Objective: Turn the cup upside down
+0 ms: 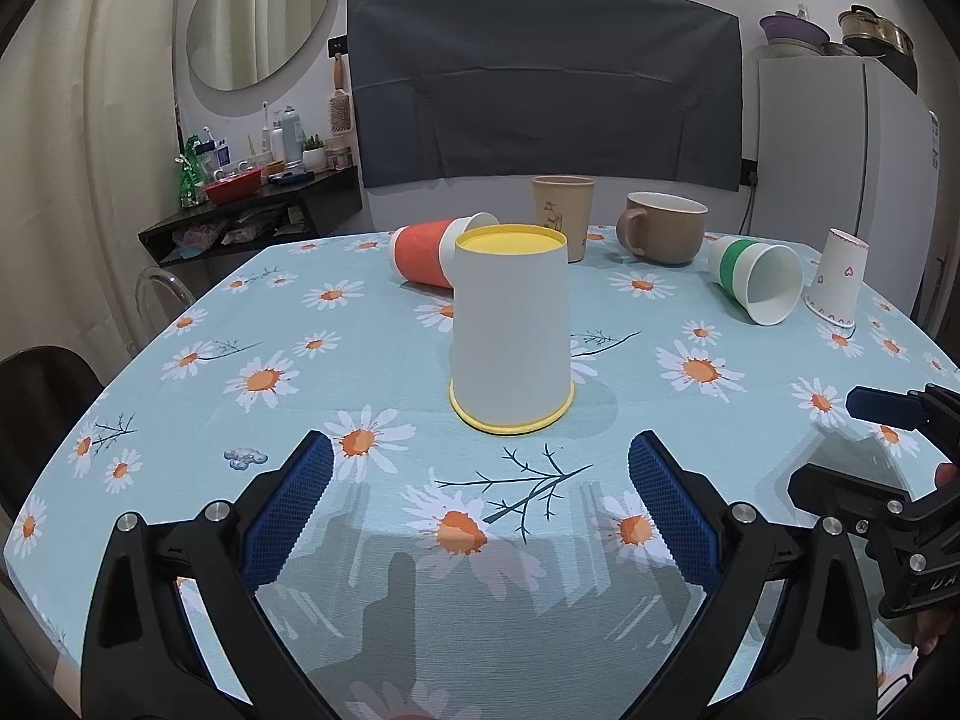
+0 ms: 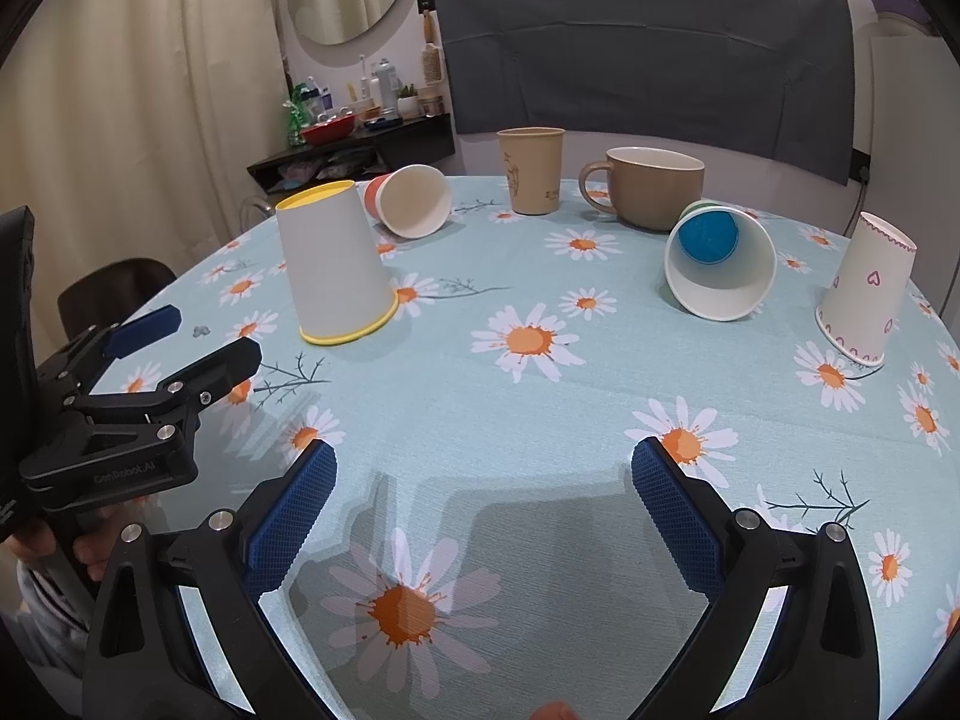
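Observation:
A white paper cup with a yellow rim (image 1: 510, 330) stands upside down on the daisy tablecloth (image 1: 180, 420), mouth on the cloth, yellow base up. It also shows in the right wrist view (image 2: 336, 264) at the left. My left gripper (image 1: 480, 450) is open and empty, just short of this cup, its blue pads wide apart. My right gripper (image 2: 483, 459) is open and empty over bare cloth (image 2: 540, 450). The right gripper shows at the right edge of the left wrist view (image 1: 864, 441), and the left gripper at the left edge of the right wrist view (image 2: 204, 336).
An orange-banded cup (image 1: 426, 252) lies on its side behind the white cup. A tan cup (image 1: 563, 213) and a brown mug (image 1: 663, 228) stand upright at the back. A green-banded cup (image 1: 756, 279) lies on its side. A heart-print cup (image 1: 837, 276) stands upside down at the right.

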`<state>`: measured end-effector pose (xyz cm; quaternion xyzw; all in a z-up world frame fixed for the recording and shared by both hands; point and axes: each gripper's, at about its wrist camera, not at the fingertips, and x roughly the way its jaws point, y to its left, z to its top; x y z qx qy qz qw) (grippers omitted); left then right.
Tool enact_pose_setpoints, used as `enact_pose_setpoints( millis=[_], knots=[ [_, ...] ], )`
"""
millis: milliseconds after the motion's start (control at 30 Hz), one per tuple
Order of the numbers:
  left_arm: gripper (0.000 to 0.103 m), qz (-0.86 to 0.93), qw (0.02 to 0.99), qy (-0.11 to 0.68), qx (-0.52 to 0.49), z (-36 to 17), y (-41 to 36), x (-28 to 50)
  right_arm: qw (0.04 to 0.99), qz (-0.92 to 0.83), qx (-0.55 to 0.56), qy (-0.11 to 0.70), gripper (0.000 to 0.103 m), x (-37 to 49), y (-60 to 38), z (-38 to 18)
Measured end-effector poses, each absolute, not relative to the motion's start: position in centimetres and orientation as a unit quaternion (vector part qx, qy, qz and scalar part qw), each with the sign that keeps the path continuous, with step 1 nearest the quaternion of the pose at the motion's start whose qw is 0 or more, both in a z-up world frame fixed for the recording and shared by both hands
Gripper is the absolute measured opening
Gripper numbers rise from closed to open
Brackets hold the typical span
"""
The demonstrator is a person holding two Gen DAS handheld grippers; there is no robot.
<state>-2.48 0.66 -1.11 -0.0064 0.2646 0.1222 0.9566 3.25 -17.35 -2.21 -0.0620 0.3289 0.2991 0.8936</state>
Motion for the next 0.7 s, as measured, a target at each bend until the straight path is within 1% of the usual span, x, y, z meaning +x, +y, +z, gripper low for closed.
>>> enact_pose_setpoints(
  millis=[700],
  knots=[
    [0.097,0.126,0.954,0.272,0.001,-1.28,0.45,-2.32,0.893,0.301,-0.061,0.330,0.095,3.34,-17.23,-2.38]
  ],
)
